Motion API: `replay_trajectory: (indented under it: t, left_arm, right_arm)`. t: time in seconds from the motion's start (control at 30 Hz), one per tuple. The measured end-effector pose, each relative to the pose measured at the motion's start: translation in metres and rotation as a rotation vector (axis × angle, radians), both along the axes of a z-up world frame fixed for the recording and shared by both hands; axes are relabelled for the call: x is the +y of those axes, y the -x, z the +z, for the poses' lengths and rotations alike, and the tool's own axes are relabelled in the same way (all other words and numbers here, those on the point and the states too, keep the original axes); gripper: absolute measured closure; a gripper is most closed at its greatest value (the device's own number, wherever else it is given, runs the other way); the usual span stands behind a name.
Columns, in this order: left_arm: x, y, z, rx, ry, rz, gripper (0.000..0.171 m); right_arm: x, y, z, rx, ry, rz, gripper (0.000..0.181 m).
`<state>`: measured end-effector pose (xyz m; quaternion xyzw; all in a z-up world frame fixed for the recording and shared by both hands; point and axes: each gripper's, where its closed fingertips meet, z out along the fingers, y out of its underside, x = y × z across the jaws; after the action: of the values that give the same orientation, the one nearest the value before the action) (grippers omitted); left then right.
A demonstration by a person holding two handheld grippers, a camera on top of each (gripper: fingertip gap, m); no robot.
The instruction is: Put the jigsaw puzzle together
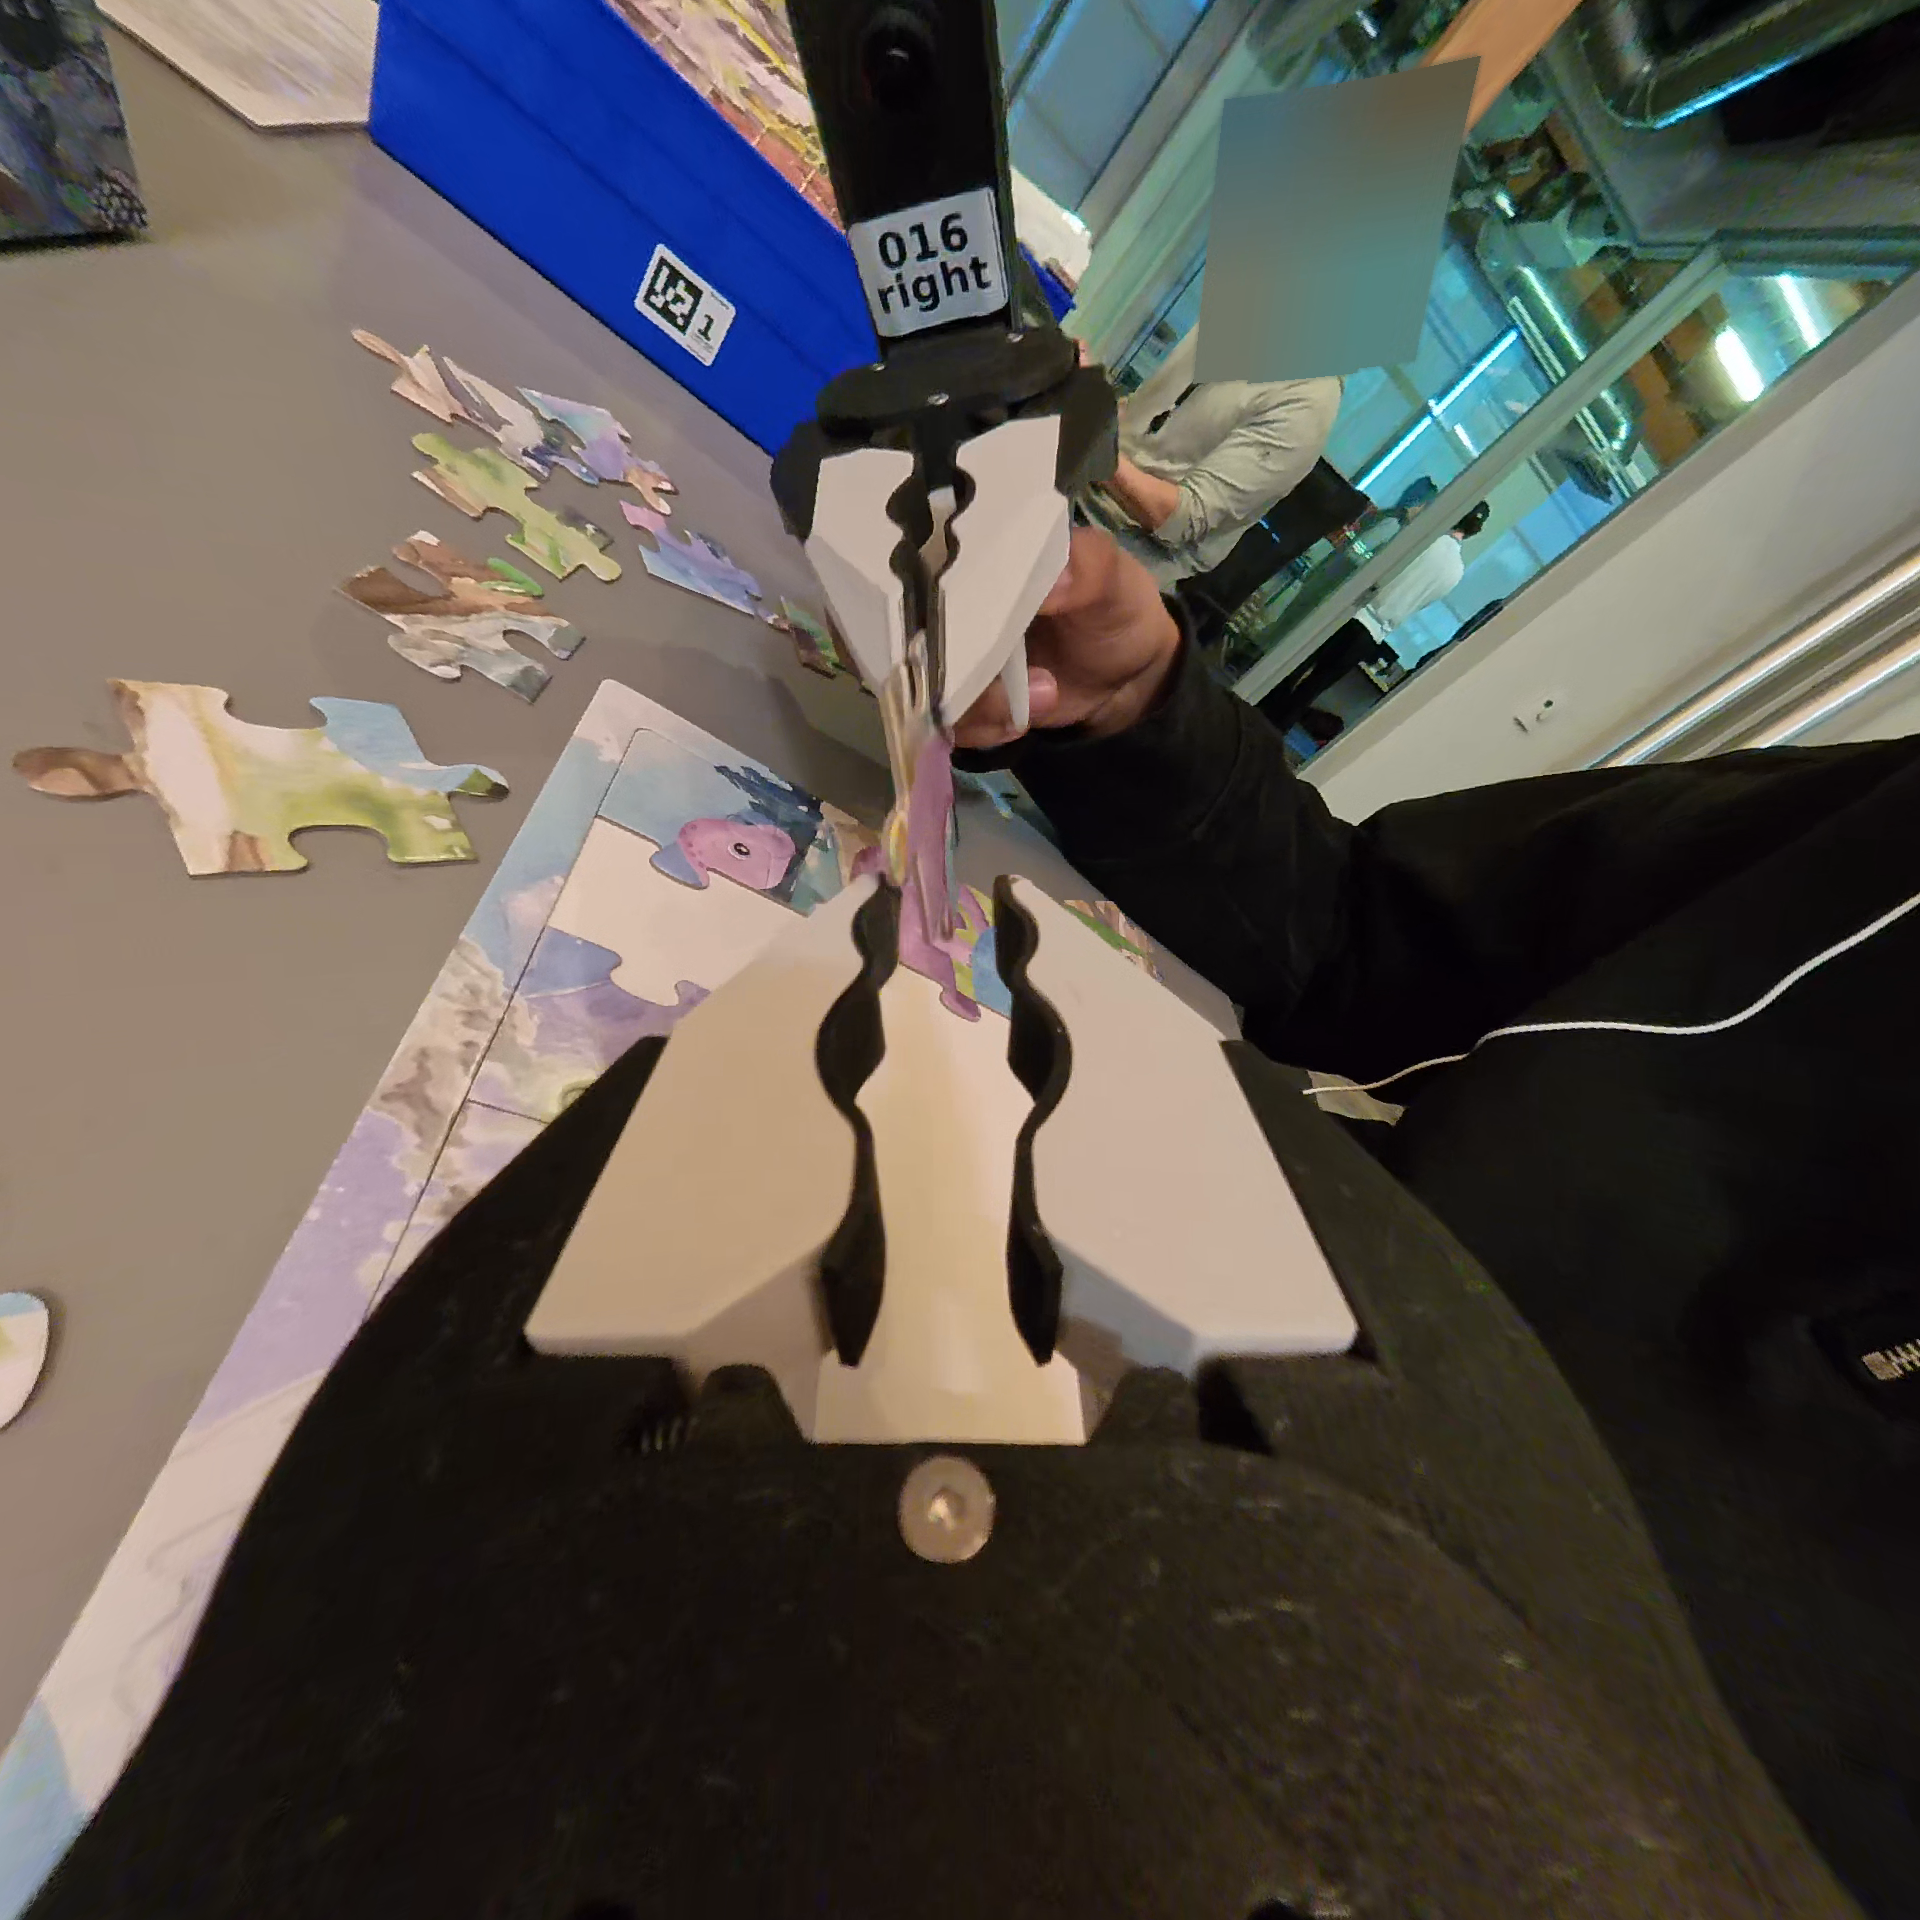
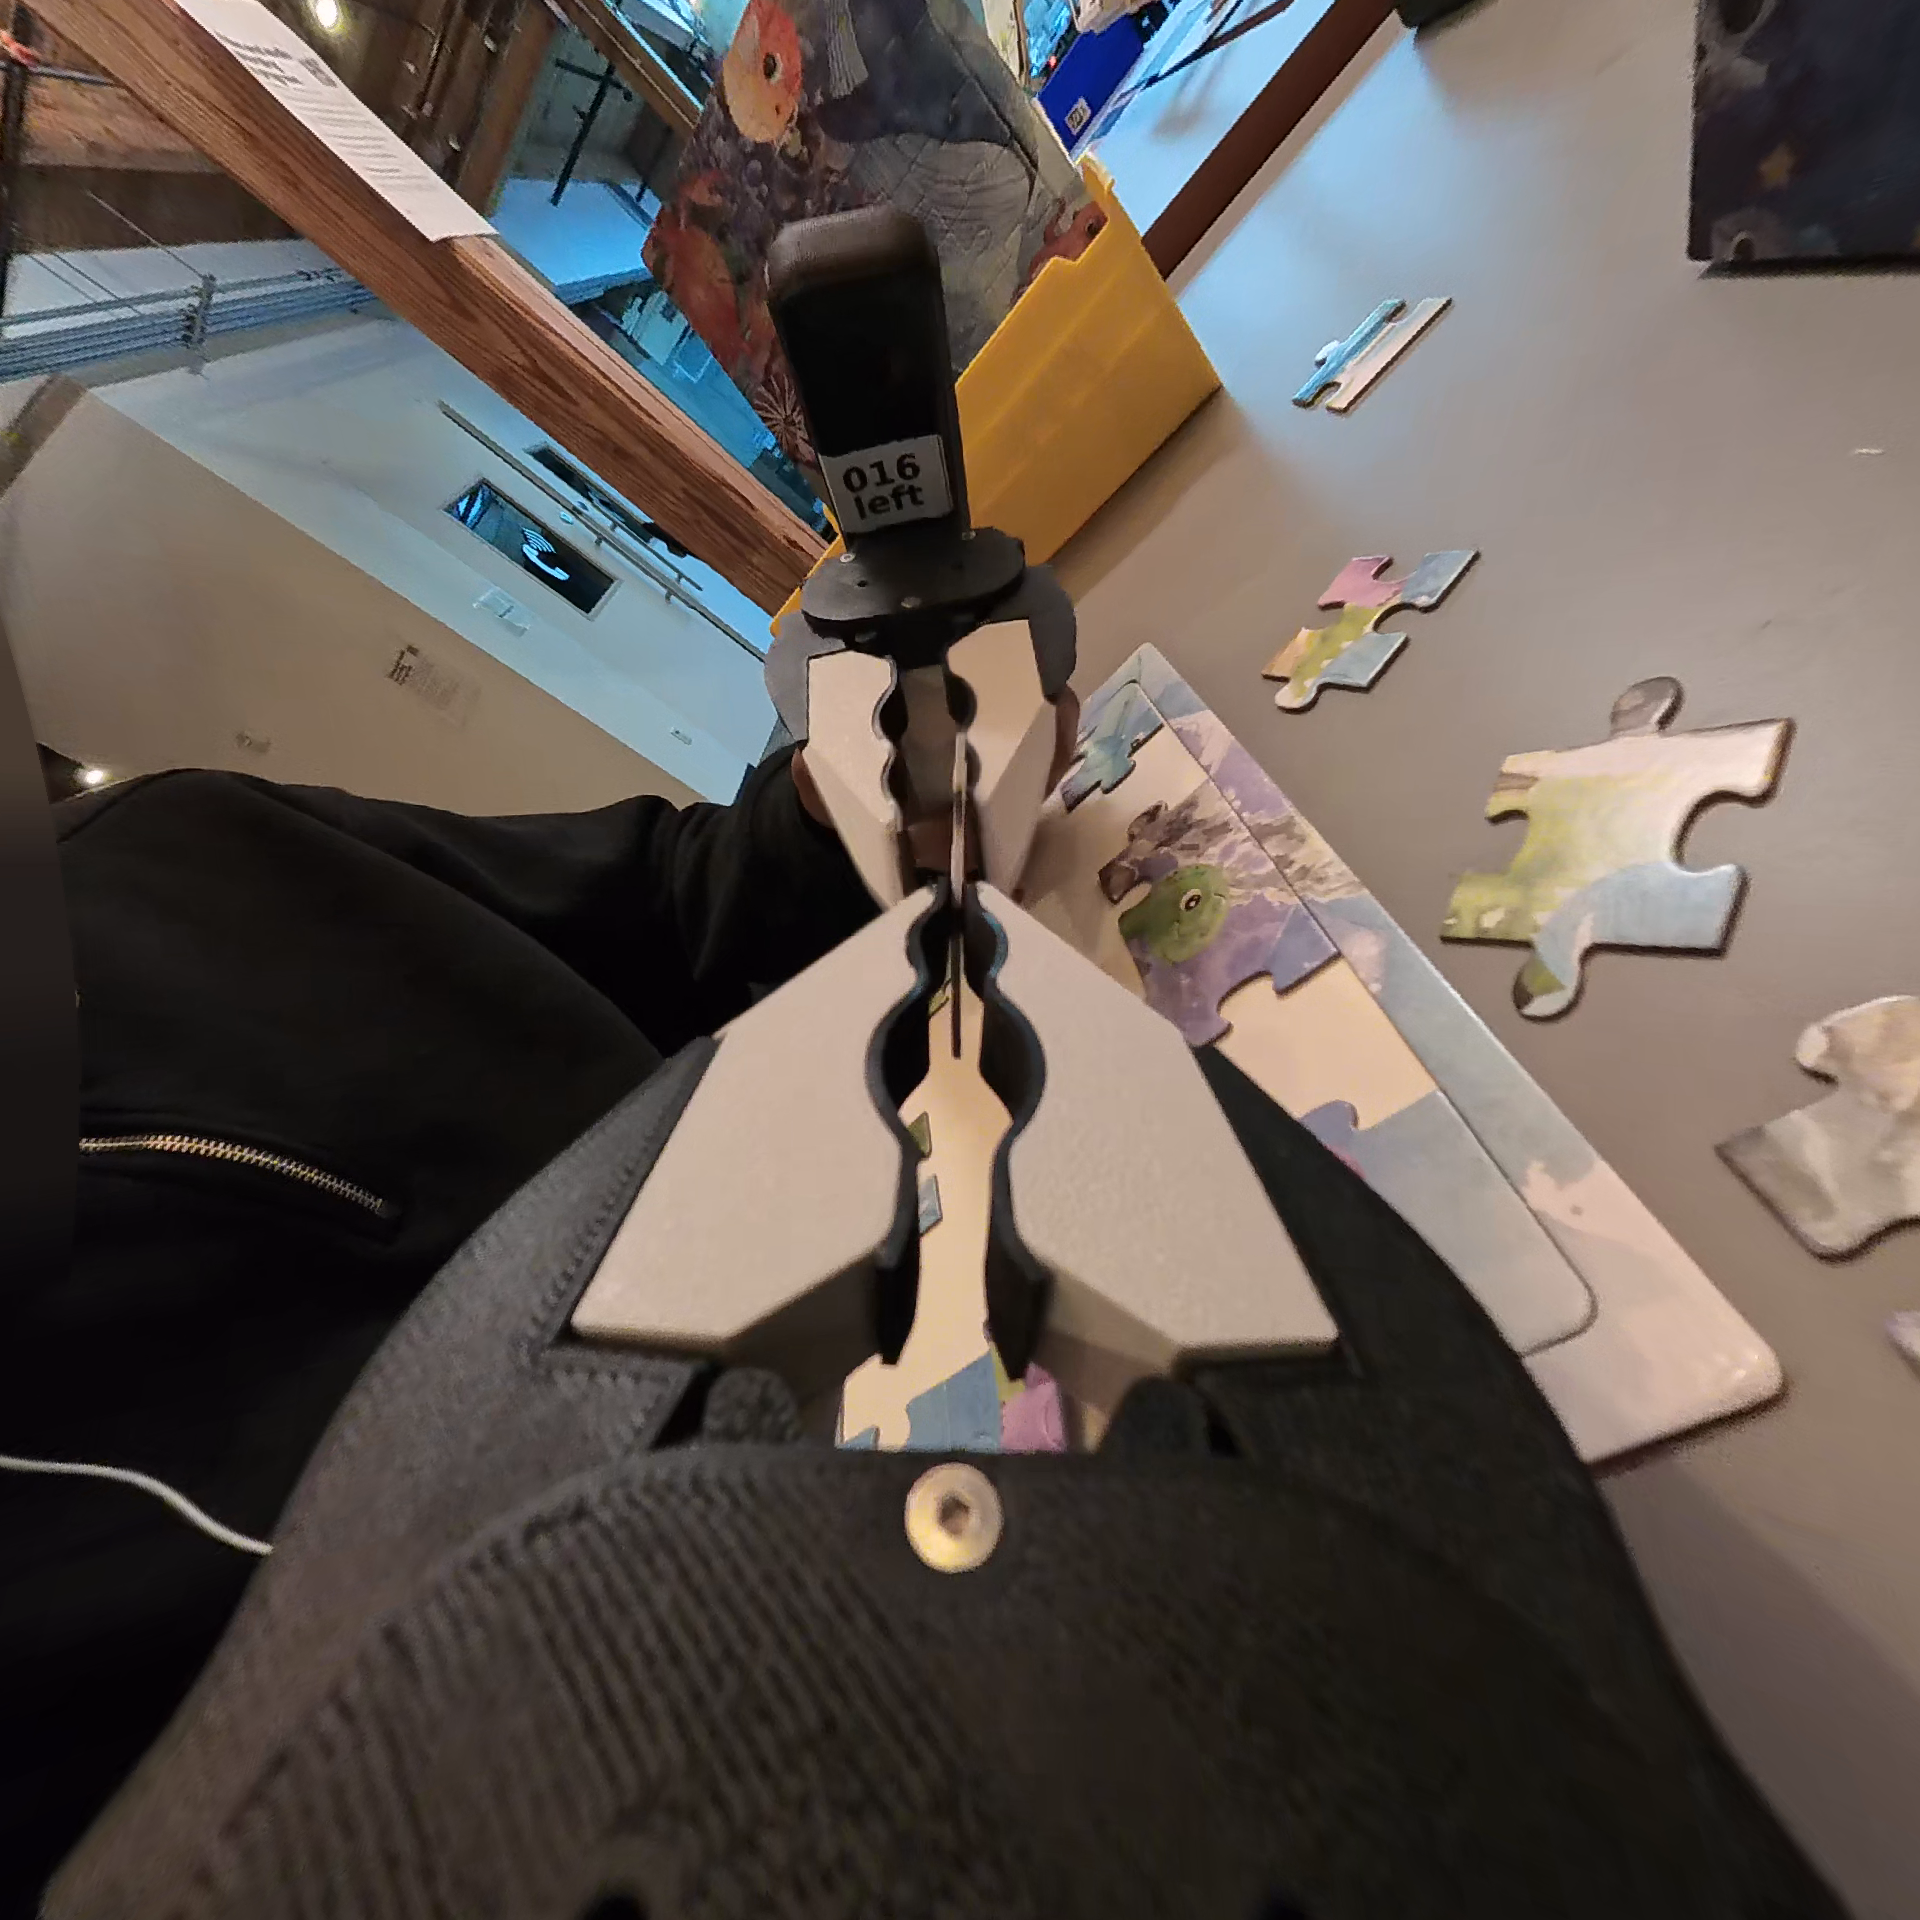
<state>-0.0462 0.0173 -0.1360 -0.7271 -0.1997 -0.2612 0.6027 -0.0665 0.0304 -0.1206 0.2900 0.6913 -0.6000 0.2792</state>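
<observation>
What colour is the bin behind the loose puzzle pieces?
Blue bin, clearest in the left wrist view.

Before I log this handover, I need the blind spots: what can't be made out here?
- Held piece: blurred in the left wrist view; edge-on in the right wrist view, its picture unseen.
- Board: near half hidden behind the left claw, left wrist view.
- Loose piece: cut off by the left edge, left wrist view.

Loose pieces point(image 1: 260, 774) beside tray point(image 1: 436, 1049), blue bin point(image 1: 582, 177) behind.
</observation>
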Motion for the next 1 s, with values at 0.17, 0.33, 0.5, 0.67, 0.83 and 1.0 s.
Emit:
replay_trajectory:
  t: [0.17,0.33,0.5,0.67,0.83,1.0]
  left_arm:
    - [-0.002,0.0,0.001,-0.009,-0.005,-0.004,0.171]
    - [-0.002,0.001,0.0,-0.001,0.002,0.001,0.17]
    - [-0.012,0.02,0.003,0.089,0.035,0.112,0.161]
    - [-0.022,0.035,0.007,0.154,0.063,0.19,0.157]
    - [-0.025,0.038,0.007,0.192,0.086,0.216,0.151]
    - [-0.022,0.035,0.002,0.213,0.115,0.205,0.149]
  right_arm:
    - [-0.001,-0.001,0.001,0.0,0.005,0.006,0.181]
    - [0.0,0.0,0.002,0.011,0.0,-0.001,0.181]
    - [0.016,0.013,0.017,0.046,0.04,-0.087,0.181]
    - [0.031,0.024,0.024,0.06,0.058,-0.154,0.181]
    - [0.035,0.028,0.024,0.06,0.058,-0.178,0.181]
    - [0.035,0.029,0.018,0.055,0.037,-0.178,0.181]
